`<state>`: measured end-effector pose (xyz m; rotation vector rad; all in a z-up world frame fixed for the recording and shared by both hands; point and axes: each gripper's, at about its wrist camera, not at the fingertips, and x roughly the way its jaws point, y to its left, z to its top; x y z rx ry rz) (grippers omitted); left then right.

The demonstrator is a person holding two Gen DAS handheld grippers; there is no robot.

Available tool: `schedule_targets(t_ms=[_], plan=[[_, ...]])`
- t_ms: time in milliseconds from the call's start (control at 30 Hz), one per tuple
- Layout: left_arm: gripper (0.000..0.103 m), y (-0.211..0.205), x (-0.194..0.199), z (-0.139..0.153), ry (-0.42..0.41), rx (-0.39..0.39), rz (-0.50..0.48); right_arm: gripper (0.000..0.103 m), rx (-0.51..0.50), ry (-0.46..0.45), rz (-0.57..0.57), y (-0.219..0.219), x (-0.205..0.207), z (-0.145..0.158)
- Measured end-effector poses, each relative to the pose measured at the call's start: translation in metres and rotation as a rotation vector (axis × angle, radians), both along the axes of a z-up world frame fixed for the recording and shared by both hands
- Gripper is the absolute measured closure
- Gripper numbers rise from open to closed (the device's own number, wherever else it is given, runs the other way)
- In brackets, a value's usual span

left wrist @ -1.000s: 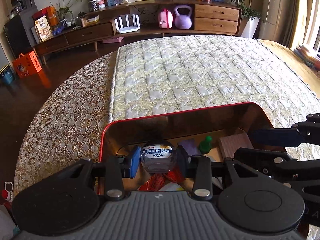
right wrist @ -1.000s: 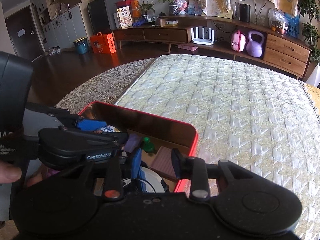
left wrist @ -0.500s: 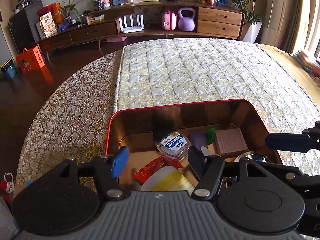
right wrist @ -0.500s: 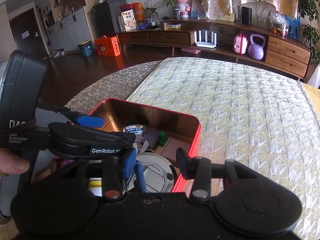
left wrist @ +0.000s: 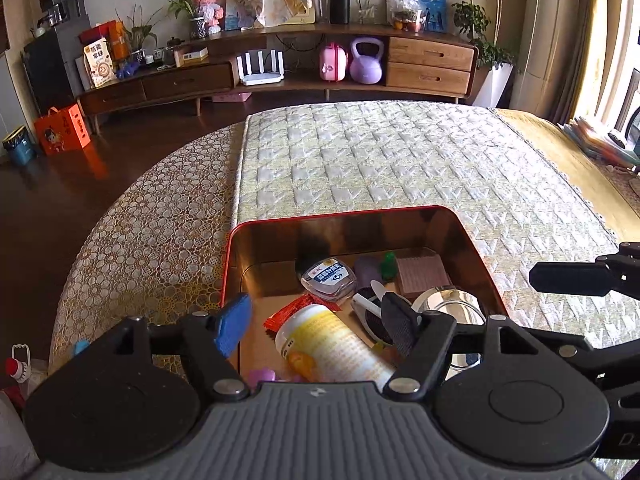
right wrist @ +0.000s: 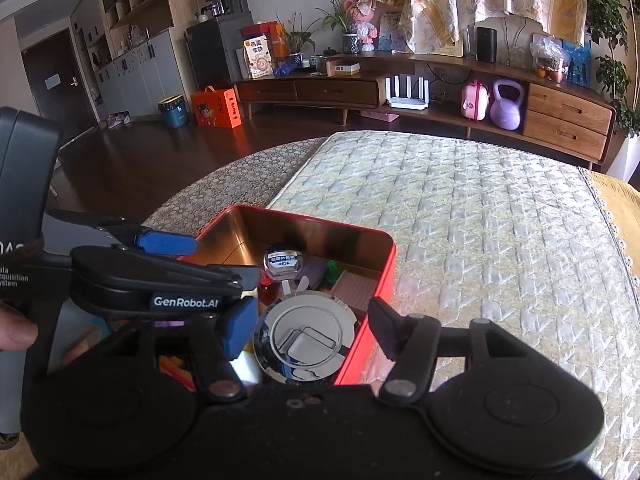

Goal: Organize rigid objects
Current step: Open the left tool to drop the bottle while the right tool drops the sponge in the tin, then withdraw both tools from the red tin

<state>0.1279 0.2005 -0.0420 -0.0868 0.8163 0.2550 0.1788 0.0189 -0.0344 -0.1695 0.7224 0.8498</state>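
A red tin box [left wrist: 476, 242] [right wrist: 386, 276] stands on the bed, gold inside. In it lie a small clear jar with a blue label [left wrist: 329, 276] [right wrist: 283, 262], a white bottle with a yellow label [left wrist: 332, 344], a round shiny metal tin [left wrist: 448, 304] [right wrist: 306, 336], a pink ribbed block [left wrist: 422, 276], a green piece [left wrist: 388, 262] and a red wrapper [left wrist: 296, 312]. My left gripper [left wrist: 314, 326] is open and empty above the box's near end. My right gripper [right wrist: 312, 330] is open and empty over the metal tin, astride the box's right wall.
The box sits on a quilted cream mattress [left wrist: 380, 160] with a lace cover [left wrist: 152, 232] on its left side. Dark floor lies beyond the left edge. A long wooden cabinet [left wrist: 280, 76] with a purple kettlebell stands far behind.
My left gripper opened and let go of the small blue-label jar, which now lies in the box. Both grippers have lifted and drawn back, and the right gripper has opened wider.
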Motion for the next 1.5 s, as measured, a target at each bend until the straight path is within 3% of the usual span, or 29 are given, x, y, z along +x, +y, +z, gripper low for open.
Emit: schedule_targets(t_ms=[500,733,900,1033,1500], plan=[[0.027,-0.024,-0.042,0.023,-0.064,-0.004,-0.017,0.022,0.062,-0.012,-0.003,-0.034,-0.031,0.012],[0.021,-0.031,-0.061,0.029,-0.110,-0.025,-0.025,0.011,0.109,-0.039,-0.009,-0.053,-0.041,0.021],[0.011,-0.033,-0.070,0.032,-0.130,-0.059,-0.018,0.003,0.130,-0.070,-0.018,-0.063,-0.049,0.025],[0.002,-0.035,-0.075,0.031,-0.135,-0.080,-0.022,0.001,0.141,-0.082,-0.028,-0.069,-0.053,0.027],[0.001,-0.051,-0.098,0.029,-0.126,-0.030,0.006,0.000,0.174,-0.134,-0.027,-0.082,-0.074,0.033]])
